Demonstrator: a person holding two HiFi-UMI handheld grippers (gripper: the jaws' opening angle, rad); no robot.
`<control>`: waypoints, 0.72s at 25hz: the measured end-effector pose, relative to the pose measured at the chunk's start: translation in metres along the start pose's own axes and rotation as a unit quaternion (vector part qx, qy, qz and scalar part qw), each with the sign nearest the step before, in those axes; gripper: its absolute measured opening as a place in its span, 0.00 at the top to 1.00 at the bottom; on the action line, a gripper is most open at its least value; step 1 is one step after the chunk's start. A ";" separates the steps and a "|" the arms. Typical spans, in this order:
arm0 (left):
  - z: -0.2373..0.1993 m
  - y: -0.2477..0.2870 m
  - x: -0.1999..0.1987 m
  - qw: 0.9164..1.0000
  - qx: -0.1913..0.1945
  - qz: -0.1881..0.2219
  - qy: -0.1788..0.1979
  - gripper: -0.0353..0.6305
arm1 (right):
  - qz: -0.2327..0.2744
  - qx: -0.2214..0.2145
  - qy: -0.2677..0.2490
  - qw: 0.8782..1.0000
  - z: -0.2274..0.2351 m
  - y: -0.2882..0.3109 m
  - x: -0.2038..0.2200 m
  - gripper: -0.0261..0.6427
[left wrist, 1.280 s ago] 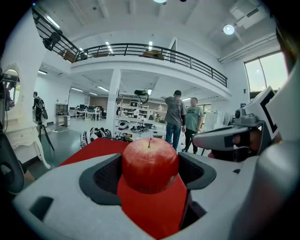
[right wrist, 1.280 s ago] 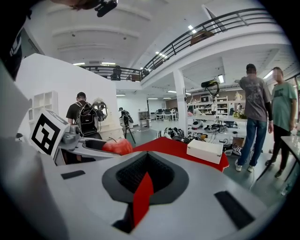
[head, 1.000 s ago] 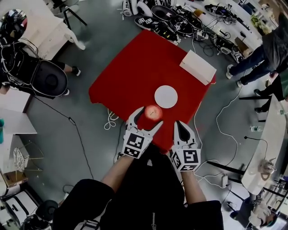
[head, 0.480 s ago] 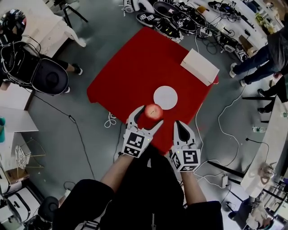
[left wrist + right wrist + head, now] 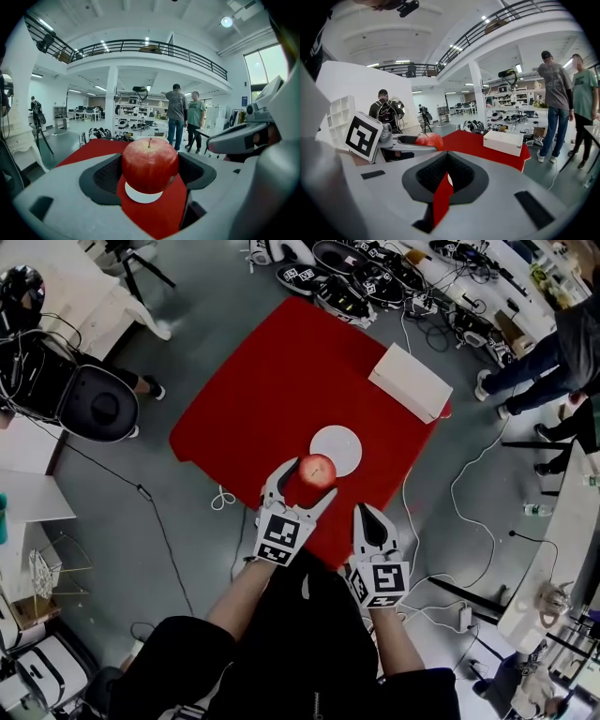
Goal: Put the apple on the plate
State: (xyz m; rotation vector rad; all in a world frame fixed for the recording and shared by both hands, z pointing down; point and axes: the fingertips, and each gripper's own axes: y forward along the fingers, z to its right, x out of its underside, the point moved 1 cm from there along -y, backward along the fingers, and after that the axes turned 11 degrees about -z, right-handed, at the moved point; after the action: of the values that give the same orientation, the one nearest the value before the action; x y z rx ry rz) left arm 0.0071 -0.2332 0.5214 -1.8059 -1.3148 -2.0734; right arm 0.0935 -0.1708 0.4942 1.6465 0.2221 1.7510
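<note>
- Head view: apple point(image 5: 317, 468) pinched in the left tongs point(image 5: 302, 482), held over the near edge of the white plate point(image 5: 344, 440) on the red tabletop point(image 5: 272, 371); right tongs point(image 5: 367, 514) hang beside.
- Left gripper view: plate peeks out just beneath the gripped apple. Carrying appears nearly done; next likely centre, lower, release.
- Right gripper view: tongs pressed together, empty.

White box point(image 5: 408, 382) on red surface point(image 5: 272, 381) — perhaps cloth.
</note>
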 end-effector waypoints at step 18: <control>0.003 0.102 0.014 0.999 0.021 -0.006 0.025 0.38 | -0.038 0.033 0.022 0.998 0.054 0.000 0.035 0.95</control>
State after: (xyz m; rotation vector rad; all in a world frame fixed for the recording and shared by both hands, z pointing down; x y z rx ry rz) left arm 0.0637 -0.2889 0.5868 -1.7233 -1.3492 -2.0663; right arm 0.1453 -0.1684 0.5319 1.6261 0.3630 1.7397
